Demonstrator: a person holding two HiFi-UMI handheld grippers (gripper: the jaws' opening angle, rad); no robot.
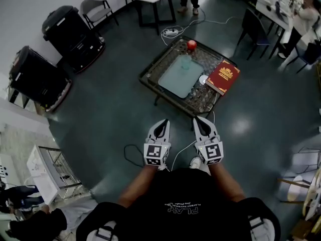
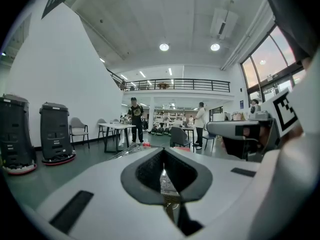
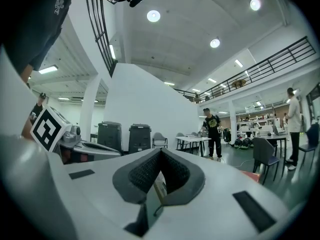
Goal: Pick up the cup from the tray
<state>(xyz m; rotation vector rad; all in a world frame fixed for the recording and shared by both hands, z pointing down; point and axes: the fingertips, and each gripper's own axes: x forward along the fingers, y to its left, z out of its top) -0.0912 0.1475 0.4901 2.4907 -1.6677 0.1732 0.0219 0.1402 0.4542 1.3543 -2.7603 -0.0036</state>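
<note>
Hovering side by side close to the person's body, the left gripper (image 1: 161, 123) and the right gripper (image 1: 199, 120) each have their jaws pressed together with nothing between them, well short of the low counter (image 1: 154, 64) ahead. A pale tray (image 1: 178, 79) lies in the counter's middle, and the clear cup (image 1: 186, 62) stands upright at the tray's far edge. A round red thing (image 1: 191, 44) sits near the counter's far corner, beyond the cup, and a red book (image 1: 222, 77) lies at the right corner

the black shirt (image 1: 180, 191) reads "play", seen upside down.
</note>
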